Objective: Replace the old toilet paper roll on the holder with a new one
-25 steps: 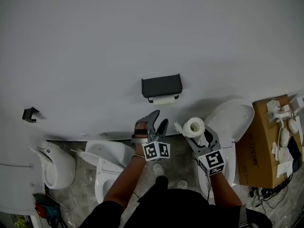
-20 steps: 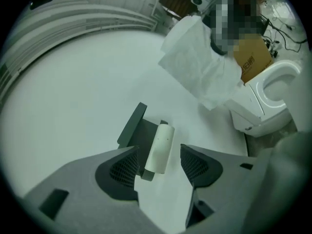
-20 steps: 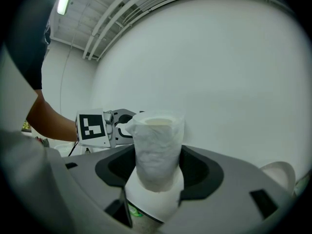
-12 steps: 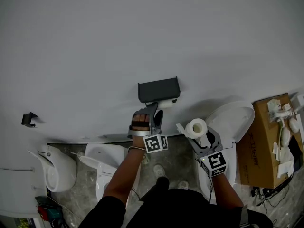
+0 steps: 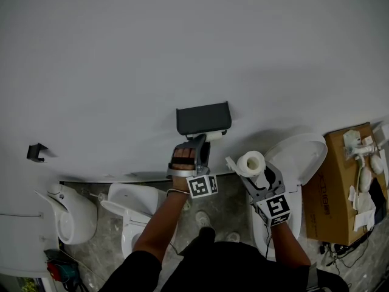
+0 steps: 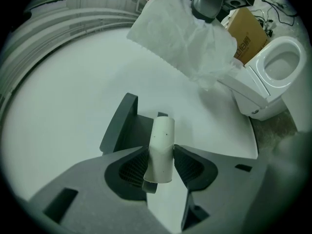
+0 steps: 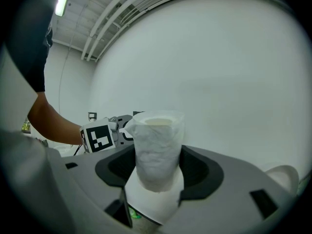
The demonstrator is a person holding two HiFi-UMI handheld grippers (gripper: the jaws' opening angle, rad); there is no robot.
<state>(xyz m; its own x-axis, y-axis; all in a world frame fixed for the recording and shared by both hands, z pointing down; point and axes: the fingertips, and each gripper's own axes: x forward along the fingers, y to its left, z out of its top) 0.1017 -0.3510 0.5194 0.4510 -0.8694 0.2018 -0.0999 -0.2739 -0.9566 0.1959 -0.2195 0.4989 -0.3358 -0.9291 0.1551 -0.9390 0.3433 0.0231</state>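
we see our left gripper (image 6: 161, 165) with its jaws just drawn inward, the ribbed pads now pressing both sides of the bare cardboard tube (image 6: 162, 139). the tube sits on the dark wall-mounted holder (image 6: 121, 126), and one end of it sticks out past the jaws toward the holder's flat cover. in the head view the holder hangs on the white wall (image 5: 182, 41), with the left gripper reaching up to its underside.

our right gripper (image 7: 158, 173) is clamped on the new toilet paper roll (image 7: 157, 147), which stands between the pads with its hollow core facing up and its outer wrap crinkled. it is held to the right of the holder, near it but apart. a loose sheet (image 6: 185, 38) from that roll hangs across the top of the left gripper view.

beyond the right gripper stands a white toilet (image 5: 299, 157) with its lid raised, and just beside it an open cardboard box (image 5: 334, 187) with white fittings in it. a second toilet (image 5: 135, 207) stands below the left arm.
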